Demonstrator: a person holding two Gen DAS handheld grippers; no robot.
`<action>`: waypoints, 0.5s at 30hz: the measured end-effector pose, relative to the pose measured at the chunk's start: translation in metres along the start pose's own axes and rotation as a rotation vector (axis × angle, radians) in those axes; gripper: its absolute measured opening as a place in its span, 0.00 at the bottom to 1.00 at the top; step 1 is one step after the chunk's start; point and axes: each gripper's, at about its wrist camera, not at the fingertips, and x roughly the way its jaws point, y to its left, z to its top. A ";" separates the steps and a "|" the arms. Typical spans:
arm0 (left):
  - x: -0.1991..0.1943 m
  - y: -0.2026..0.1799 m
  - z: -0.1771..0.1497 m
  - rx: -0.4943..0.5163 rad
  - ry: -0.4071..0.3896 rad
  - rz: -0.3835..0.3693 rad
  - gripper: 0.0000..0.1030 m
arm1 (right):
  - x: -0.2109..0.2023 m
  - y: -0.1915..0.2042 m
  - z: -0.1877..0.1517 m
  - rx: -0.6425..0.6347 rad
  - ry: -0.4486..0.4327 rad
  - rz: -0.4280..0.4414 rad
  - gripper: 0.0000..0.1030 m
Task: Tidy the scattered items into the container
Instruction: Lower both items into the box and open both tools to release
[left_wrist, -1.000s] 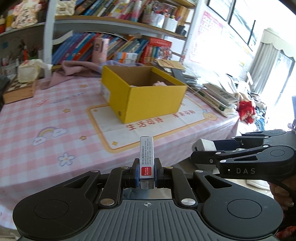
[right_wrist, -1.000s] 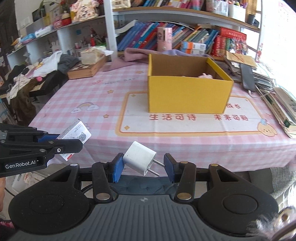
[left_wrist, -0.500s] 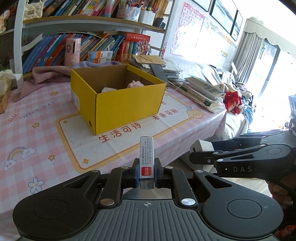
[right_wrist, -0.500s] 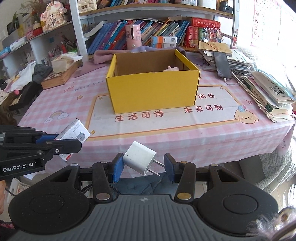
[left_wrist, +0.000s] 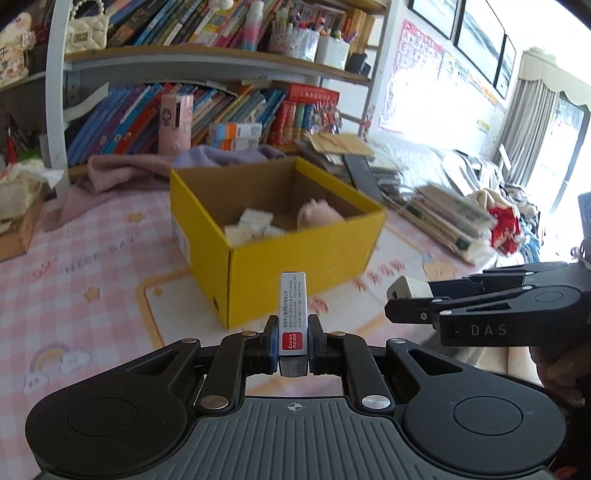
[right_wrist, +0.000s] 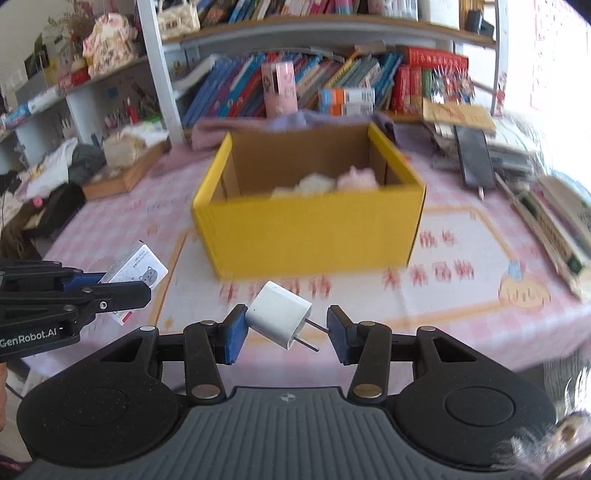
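Note:
An open yellow cardboard box (left_wrist: 295, 266) (right_wrist: 314, 236) stands on the pink checked tablecloth (left_wrist: 81, 258) and holds a pink soft toy (left_wrist: 317, 218) and small white packets. My left gripper (left_wrist: 293, 347) is shut on a small white carton with a red label (left_wrist: 293, 314), upright, in front of the box; it also shows in the right wrist view (right_wrist: 136, 269). My right gripper (right_wrist: 286, 328) is shut on a white plug charger (right_wrist: 279, 314), tilted, prongs toward the right pad. The charger also shows in the left wrist view (left_wrist: 406, 286).
Bookshelves with books (left_wrist: 229, 107) line the back. A pink cloth (left_wrist: 122, 170) lies behind the box. Stacked books and papers (left_wrist: 443, 218) sit on the right. A wooden tray (right_wrist: 125, 173) stands at the back left. A printed mat (right_wrist: 461, 277) lies under the box.
Both grippers have moved forward and closer to the yellow box, still holding their items. The box now looks larger and its contents show more.

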 end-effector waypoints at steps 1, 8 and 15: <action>0.005 0.000 0.010 0.001 -0.011 0.006 0.13 | 0.002 -0.005 0.008 -0.007 -0.013 0.004 0.43; 0.048 -0.008 0.065 0.024 -0.058 0.054 0.13 | 0.026 -0.042 0.069 -0.096 -0.072 0.050 0.43; 0.109 -0.020 0.087 0.072 -0.011 0.144 0.13 | 0.065 -0.076 0.118 -0.167 -0.091 0.117 0.43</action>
